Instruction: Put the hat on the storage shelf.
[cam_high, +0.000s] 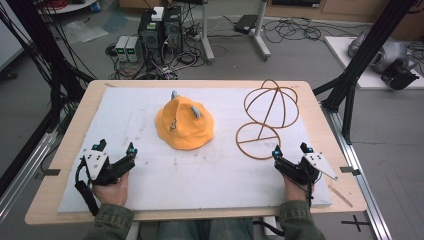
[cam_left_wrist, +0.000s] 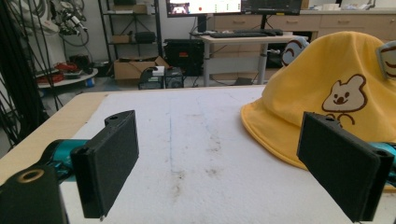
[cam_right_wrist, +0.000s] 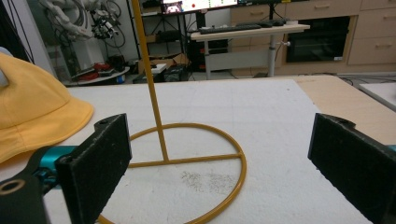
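1. Here, at the near edge of the white foam board (cam_high: 200, 185), your left gripper (cam_high: 116, 148) and right gripper (cam_high: 290, 149) both rest with jaws spread wide and nothing between them

2. The yellow bucket hat (cam_high: 184, 124) sits crown-up at the middle of the board, well apart from both grippers; to its right stands the yellow wire hat stand (cam_high: 267, 117), its ring base (cam_right_wrist: 187, 172) flat on the foam just ahead of your right gripper

3. The hat looks to be soft cloth, light and floppy; expect it to fold and sag when lifted by one point. The brim (cam_left_wrist: 266, 135) nearest your left gripper is likely the easiest hold, a thin edge the pads can pinch; a second pinch on the far side should keep it open

4. The stand looks stiff but thin and light, so it may tip or slide if the hat drags against it; its upright rod (cam_right_wrist: 149, 79) offers a place to steady it

5. No brand or readable writing shows; the hat carries a printed cartoon bear face (cam_left_wrist: 344, 95) and small grey ear flaps (cam_high: 198, 112) on the crown
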